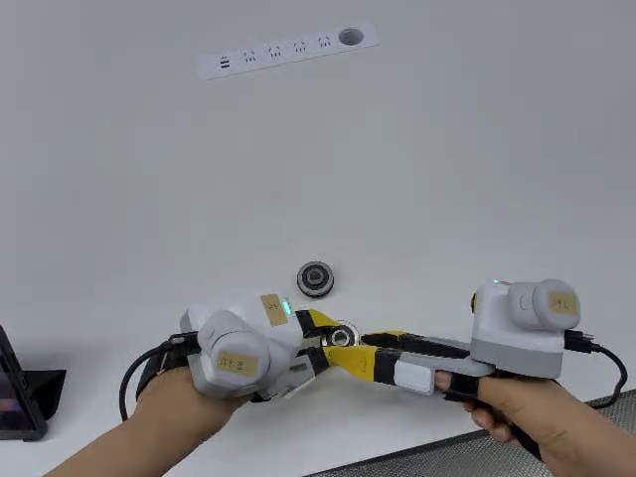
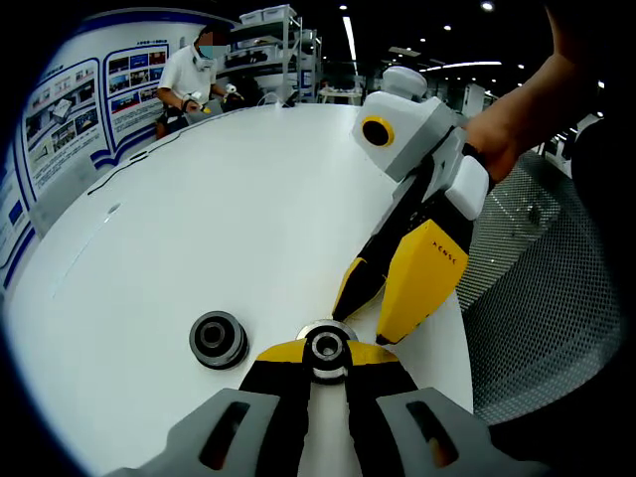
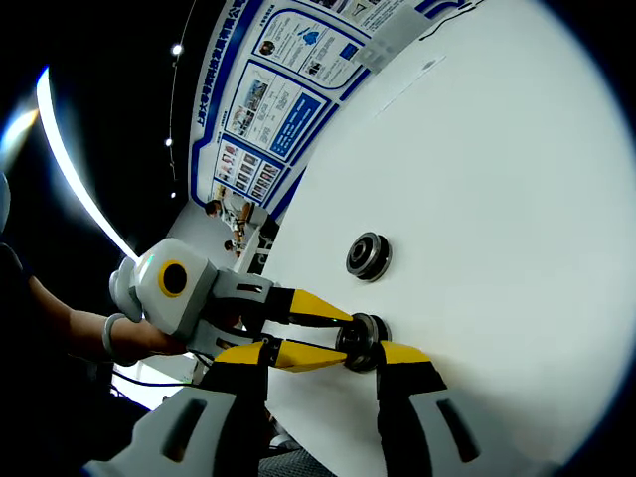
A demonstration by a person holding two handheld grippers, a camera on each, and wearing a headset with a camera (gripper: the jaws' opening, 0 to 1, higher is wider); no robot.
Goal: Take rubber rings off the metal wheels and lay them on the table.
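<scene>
The left gripper [image 2: 326,363] is clamped on a metal wheel [image 1: 341,336]. In its own view the two yellow tips sit against opposite sides of the wheel, which faces the camera. The right gripper [image 3: 366,358] meets the same wheel from the other side. In the right gripper view the wheel stands between that gripper's own yellow tips, touching both, so this claw is closed on it too. The wheel is held just above the table [image 1: 447,149], in front of the person.

The head view shows what neither gripper view does: both hands at once, the grippers pointing at each other, and a white power strip [image 1: 288,50] at the table's far edge. It also shows a dark device on a stand [image 1: 18,390] at the near left and a grey mesh mat [image 1: 556,459] at the near right. The left gripper view adds a person [image 2: 187,78] standing beyond the table. The right gripper view adds wall posters [image 3: 268,109].

The held wheel shows a bright metal hub with a dark centre. Its rim is largely covered by the jaws, so it cannot be determined whether a ring sits on it. A second wheel [image 1: 315,278] lies flat on the table just beyond the grippers, apart from them. A black rubber ring [image 2: 196,343] surrounds its grey hub.
</scene>
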